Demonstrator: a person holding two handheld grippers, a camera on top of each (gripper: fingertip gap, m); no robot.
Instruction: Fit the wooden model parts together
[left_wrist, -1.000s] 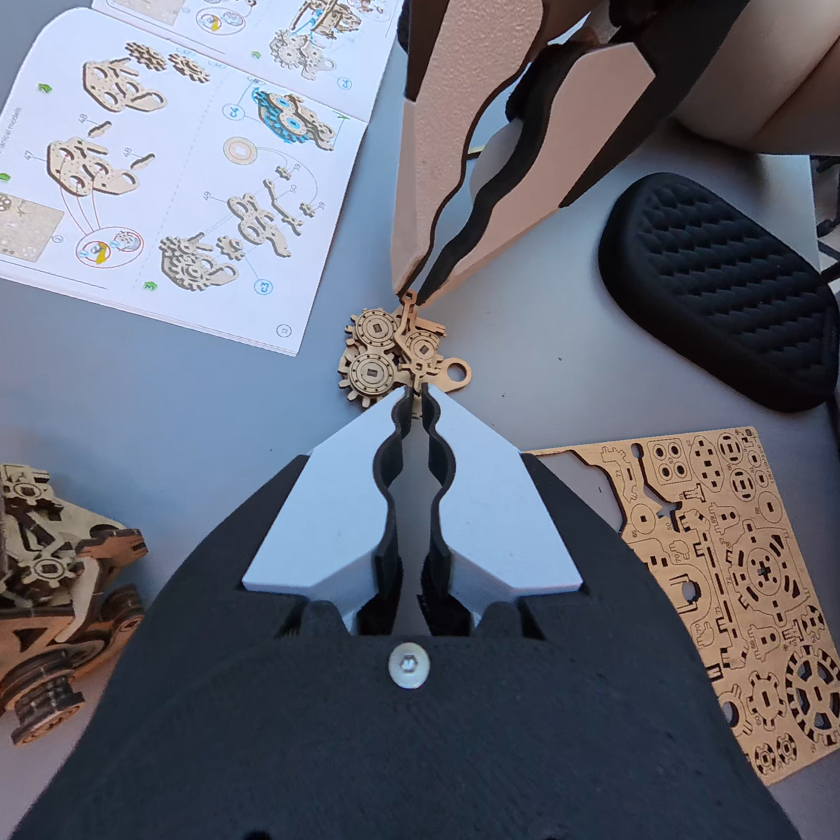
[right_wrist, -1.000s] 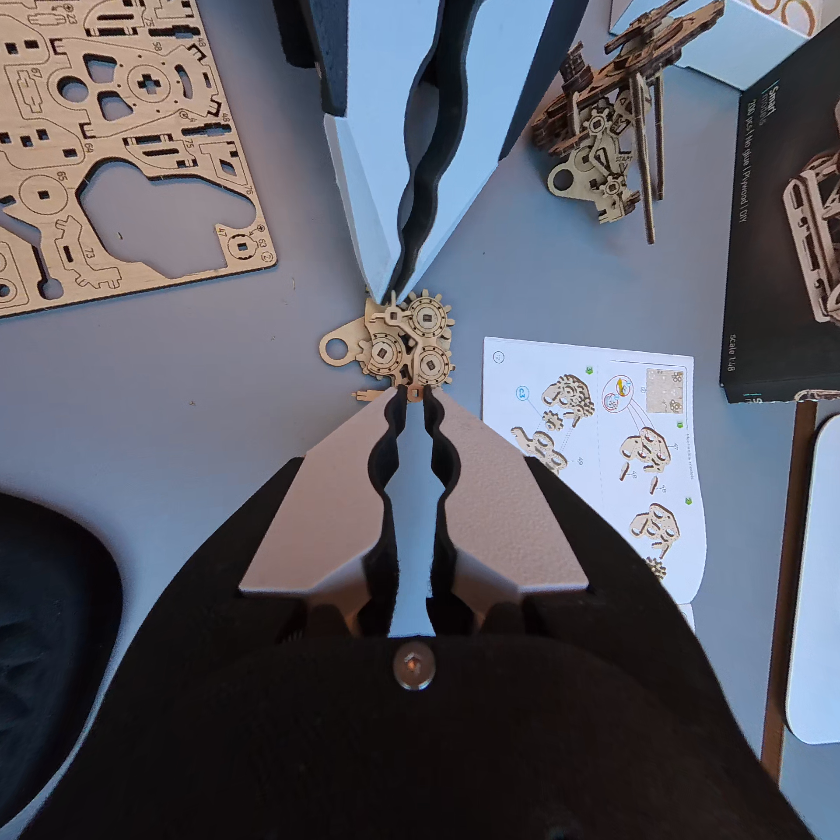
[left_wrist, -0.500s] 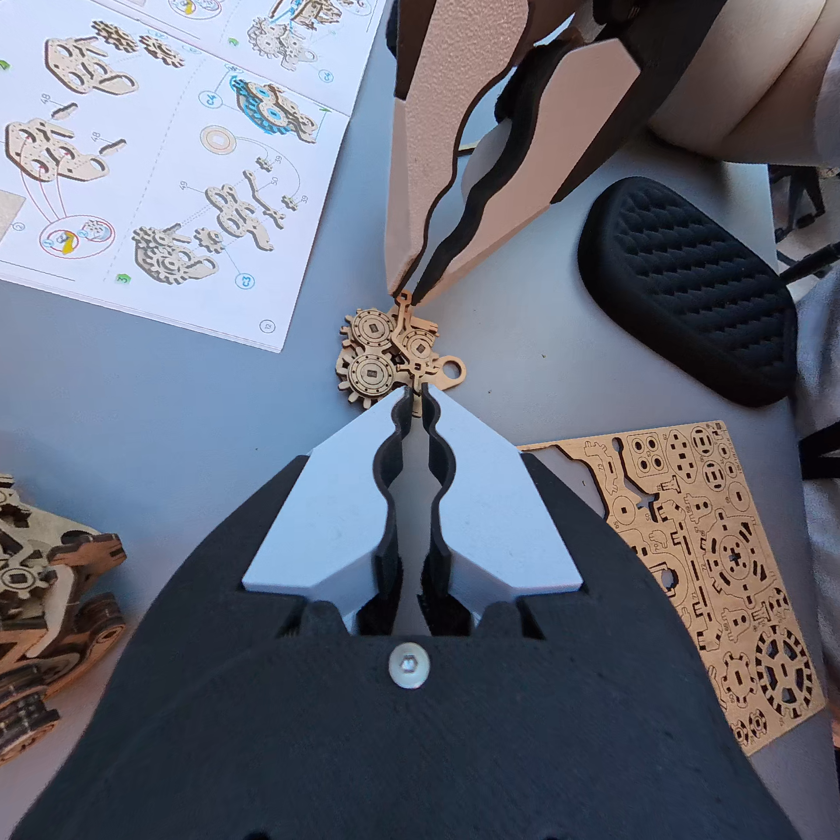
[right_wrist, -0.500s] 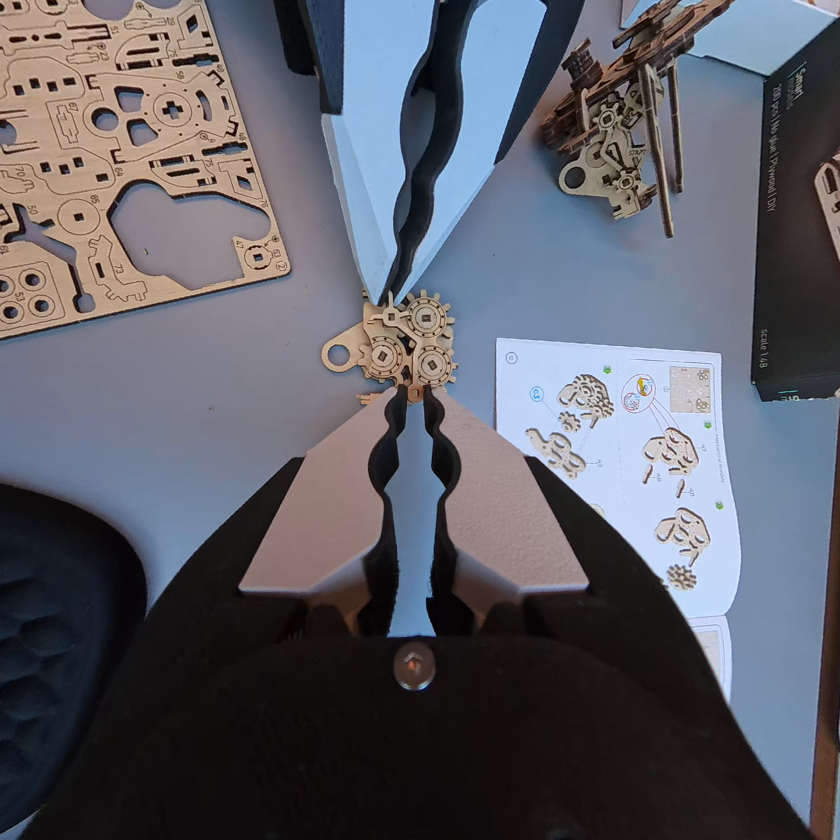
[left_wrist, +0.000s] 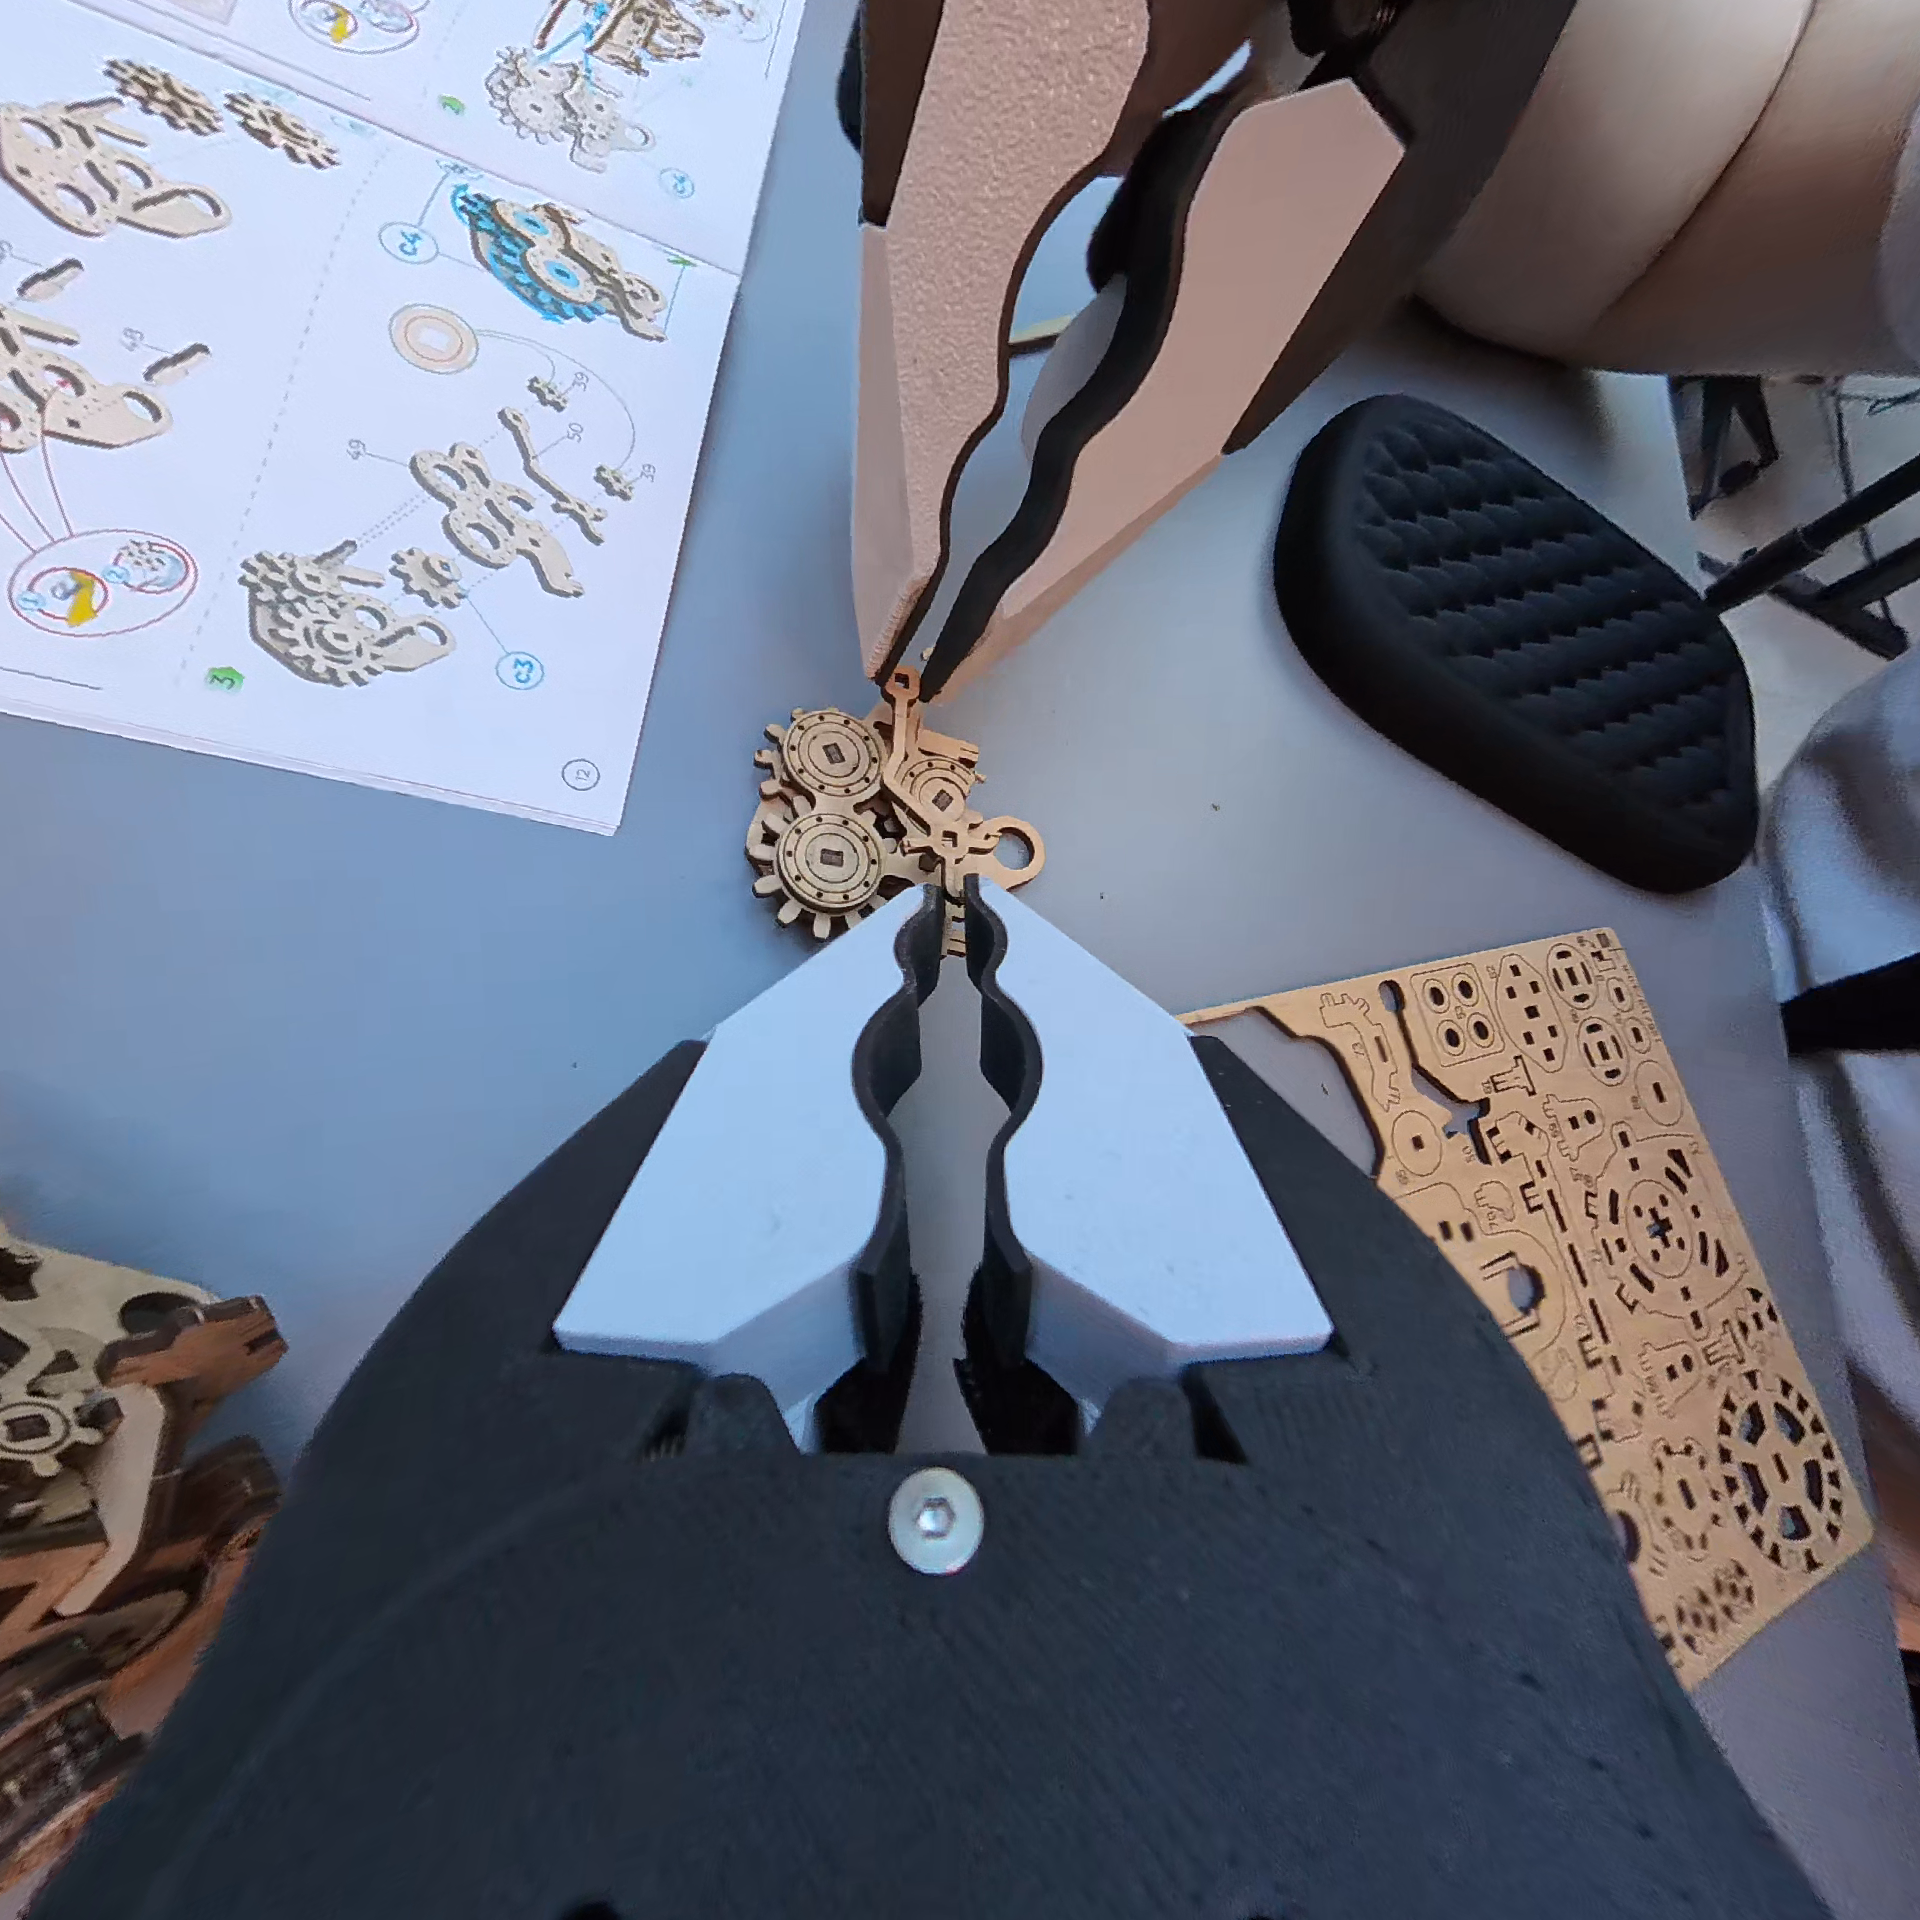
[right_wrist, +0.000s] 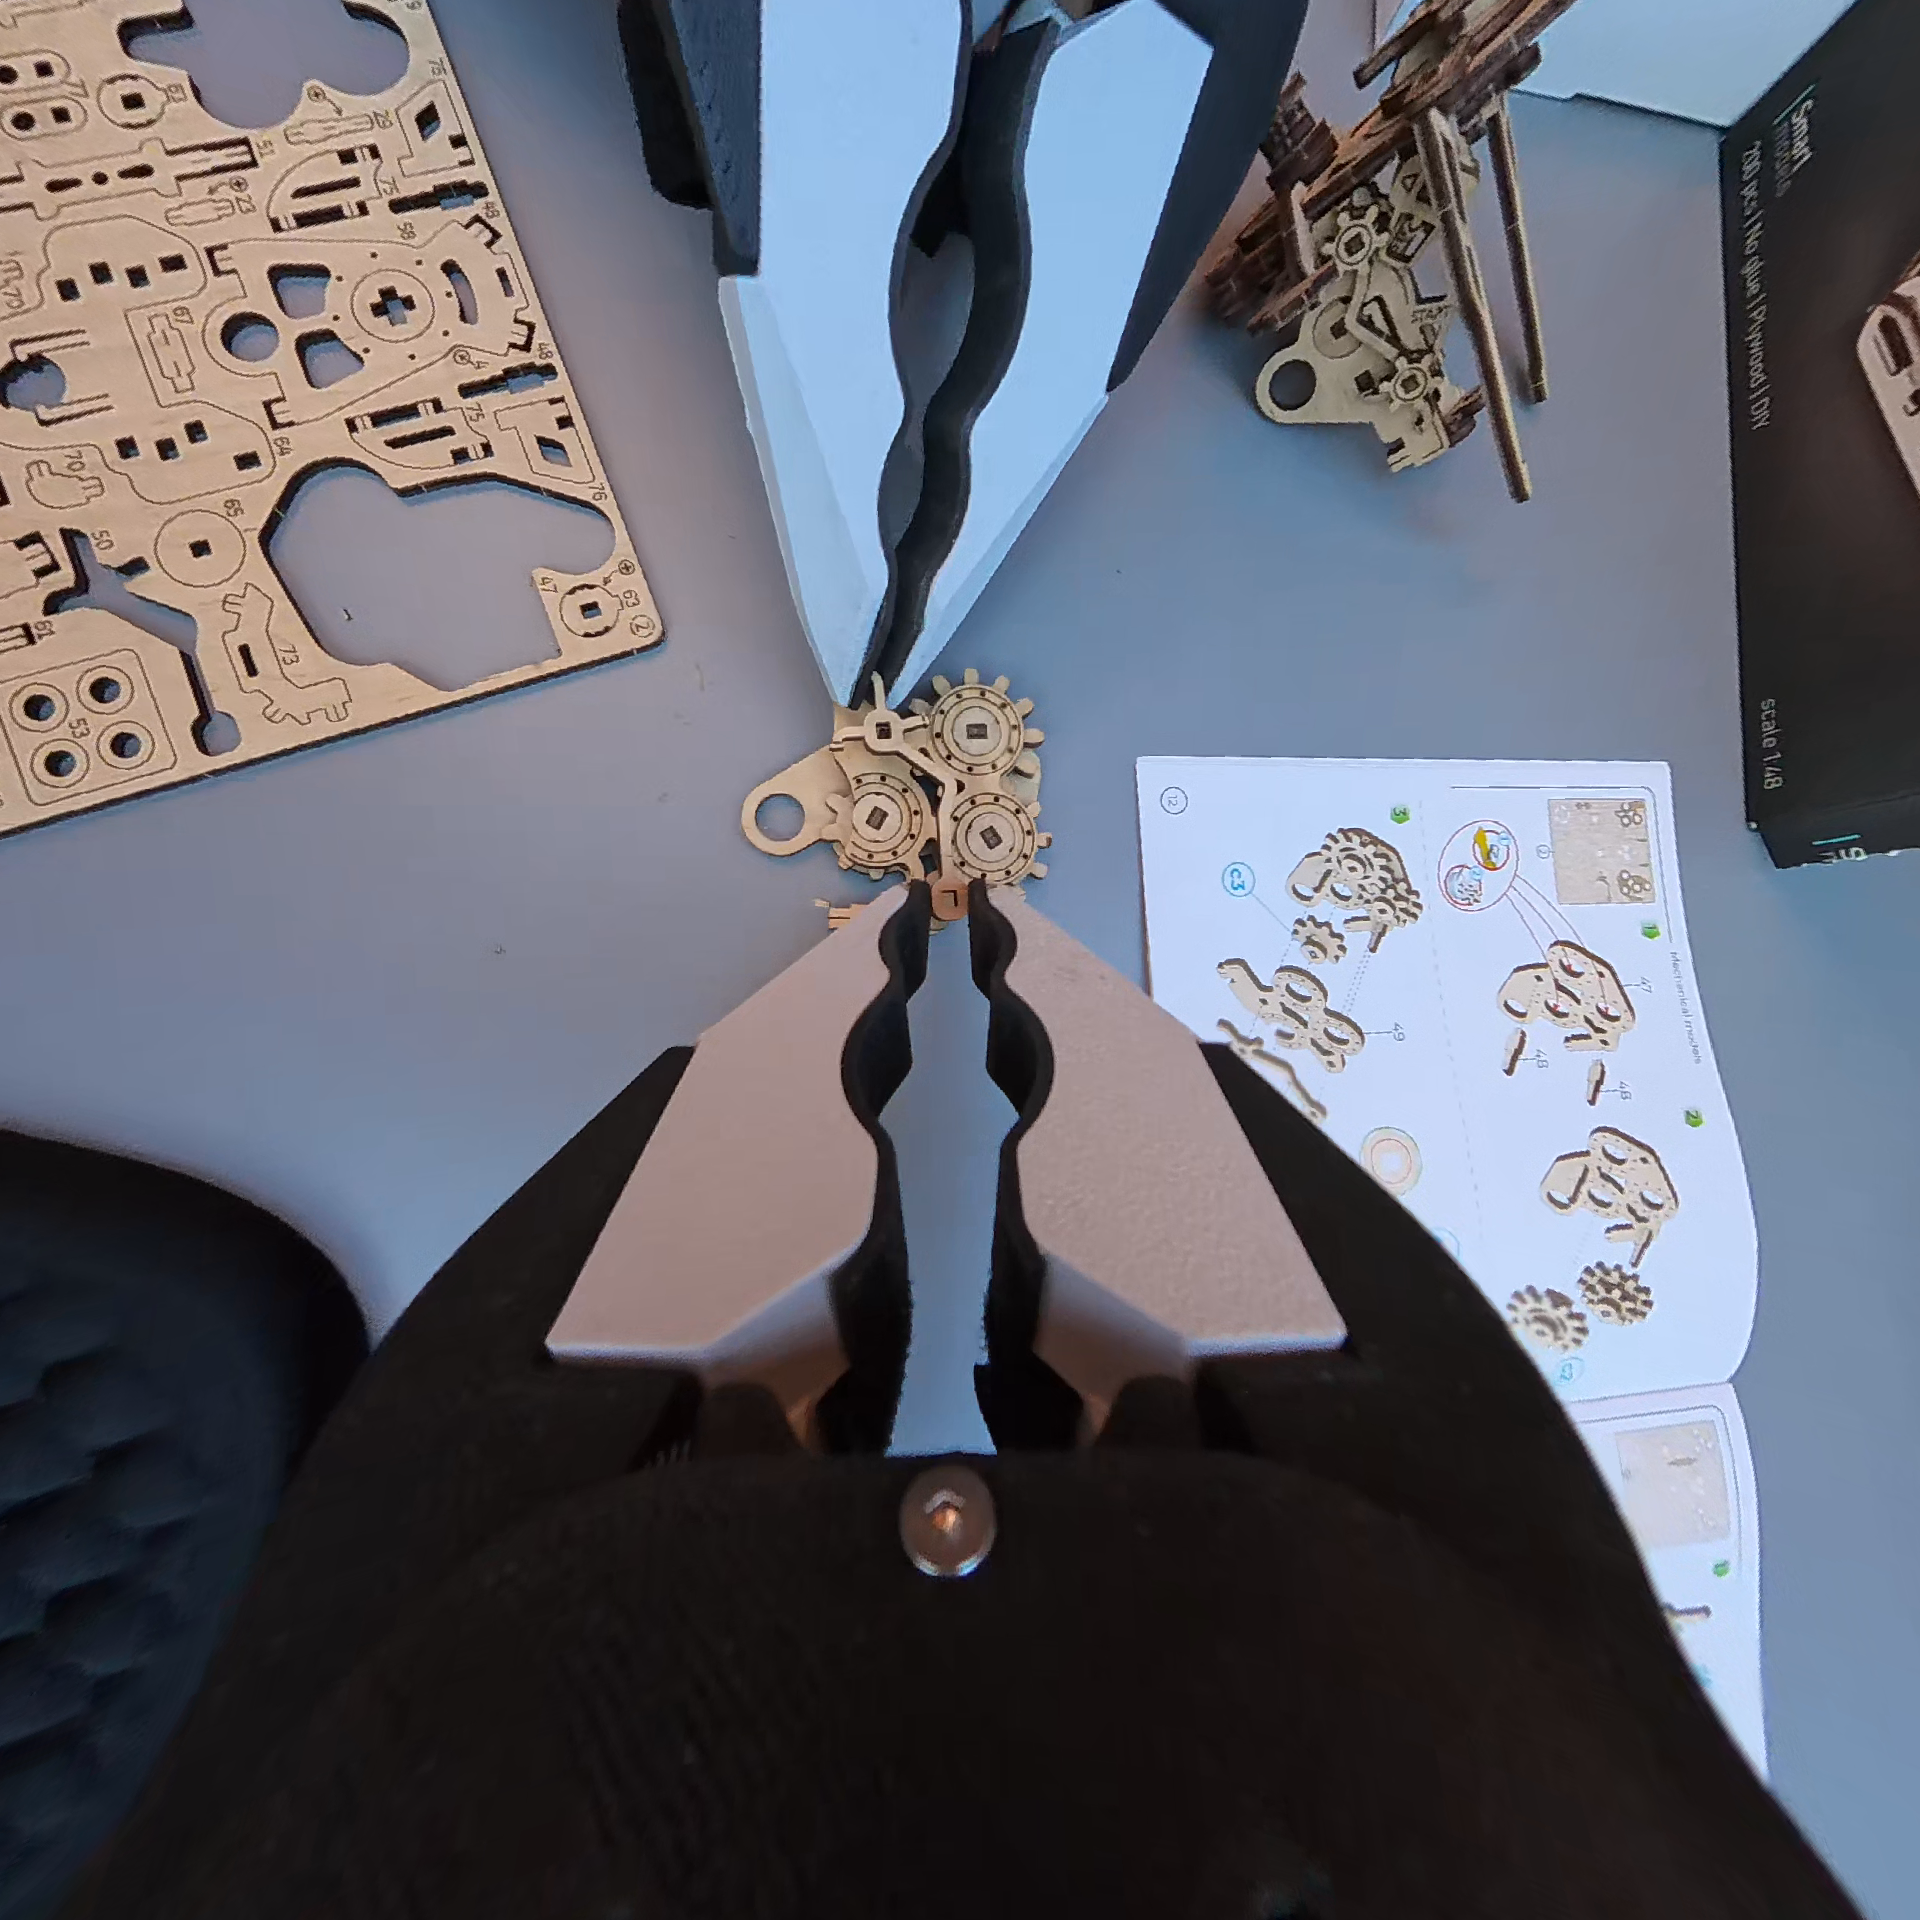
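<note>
We see the gear assembly (left_wrist: 883, 821) lying flat on the grey table (left_wrist: 312, 956), held from opposite ends by both tools. The left gripper (left_wrist: 956, 896) has its jaws drawn narrow, pinching a small tab at the near edge of the assembly. The right gripper (right_wrist: 943, 896) is likewise narrow, its pads clamped on the square end of a thin curved arm piece (right_wrist: 945, 896) that crosses the three gears.

The left wrist view alone shows us the arm piece's full run across the gears to the right gripper's tips (left_wrist: 902, 681), the open instruction booklet (left_wrist: 343, 395) to the upper left, and a black textured pad (left_wrist: 1517, 644) to the right. It also shows a partly built wooden model (left_wrist: 94, 1455) at the left edge.

The right wrist view alone shows us a dark box (right_wrist: 1829, 468) at the right edge and a tiny loose wooden piece (right_wrist: 836, 912) on the table just beside the assembly. It shows another built wooden model (right_wrist: 1382, 312) standing at the upper right.

The punched plywood sheet (right_wrist: 260, 395) appears in both views, well apart from the assembly.
</note>
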